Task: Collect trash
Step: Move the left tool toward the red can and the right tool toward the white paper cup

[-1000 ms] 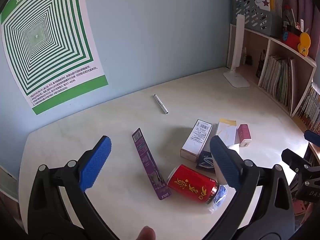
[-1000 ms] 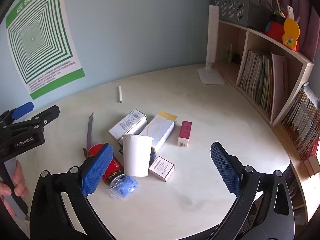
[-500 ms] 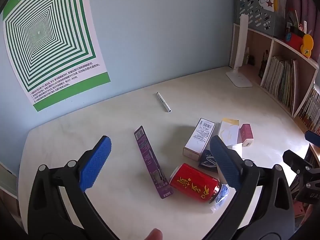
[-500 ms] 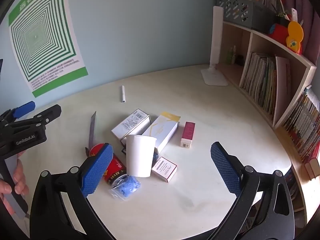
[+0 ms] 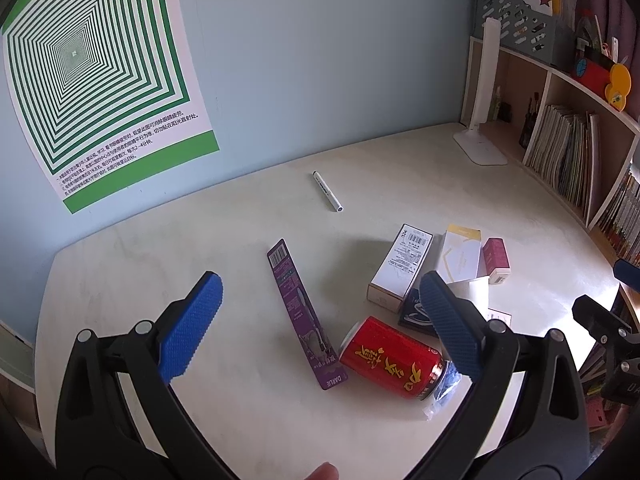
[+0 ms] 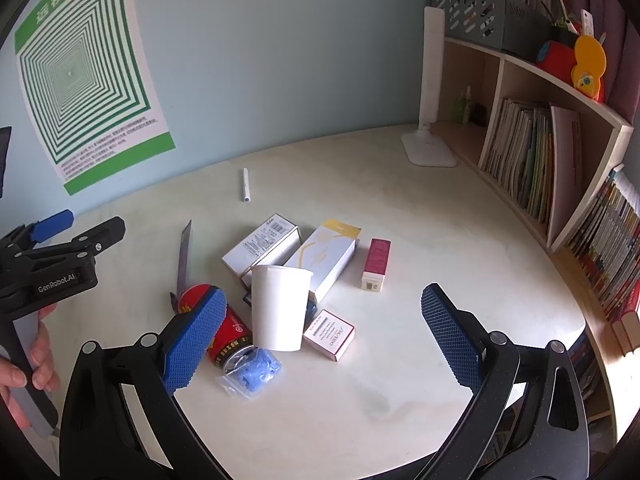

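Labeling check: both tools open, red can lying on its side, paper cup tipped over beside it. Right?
One error: the paper cup stands upright, mouth up, as the right wrist view shows. The rest holds: the red can lies on its side, and the left tool and right tool are open.

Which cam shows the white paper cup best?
Right wrist: the white paper cup stands upright in full view among the boxes. Left wrist shows only a sliver of it behind the left gripper's blue fingertip.
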### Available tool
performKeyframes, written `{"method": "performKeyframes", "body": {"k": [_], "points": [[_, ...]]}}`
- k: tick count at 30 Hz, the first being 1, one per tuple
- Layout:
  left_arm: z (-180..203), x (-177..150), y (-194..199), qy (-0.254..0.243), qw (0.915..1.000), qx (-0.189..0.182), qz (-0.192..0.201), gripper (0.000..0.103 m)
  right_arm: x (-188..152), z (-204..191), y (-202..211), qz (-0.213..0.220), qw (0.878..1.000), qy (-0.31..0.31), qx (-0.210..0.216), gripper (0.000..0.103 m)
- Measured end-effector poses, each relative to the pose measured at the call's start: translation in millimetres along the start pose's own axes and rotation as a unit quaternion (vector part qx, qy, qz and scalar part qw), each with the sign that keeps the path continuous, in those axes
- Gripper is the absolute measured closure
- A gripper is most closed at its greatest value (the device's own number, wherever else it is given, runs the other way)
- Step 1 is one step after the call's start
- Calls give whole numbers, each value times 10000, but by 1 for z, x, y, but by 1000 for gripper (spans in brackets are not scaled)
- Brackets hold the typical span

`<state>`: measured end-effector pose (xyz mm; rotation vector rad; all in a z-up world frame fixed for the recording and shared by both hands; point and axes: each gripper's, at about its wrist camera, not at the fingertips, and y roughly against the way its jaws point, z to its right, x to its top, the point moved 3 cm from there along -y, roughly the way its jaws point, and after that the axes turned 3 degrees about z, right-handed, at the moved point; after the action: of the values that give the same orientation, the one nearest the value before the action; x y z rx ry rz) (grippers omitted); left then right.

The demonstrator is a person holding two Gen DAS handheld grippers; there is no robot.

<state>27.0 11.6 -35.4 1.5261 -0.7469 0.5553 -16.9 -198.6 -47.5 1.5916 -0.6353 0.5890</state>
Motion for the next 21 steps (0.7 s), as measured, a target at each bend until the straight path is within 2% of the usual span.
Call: {"method": "performKeyframes", "body": {"k": [21], "points": [[-6,-5,-26,14,9994,-73,-343,7,2,-5,-22,-245,9994,-120,219,6]]}}
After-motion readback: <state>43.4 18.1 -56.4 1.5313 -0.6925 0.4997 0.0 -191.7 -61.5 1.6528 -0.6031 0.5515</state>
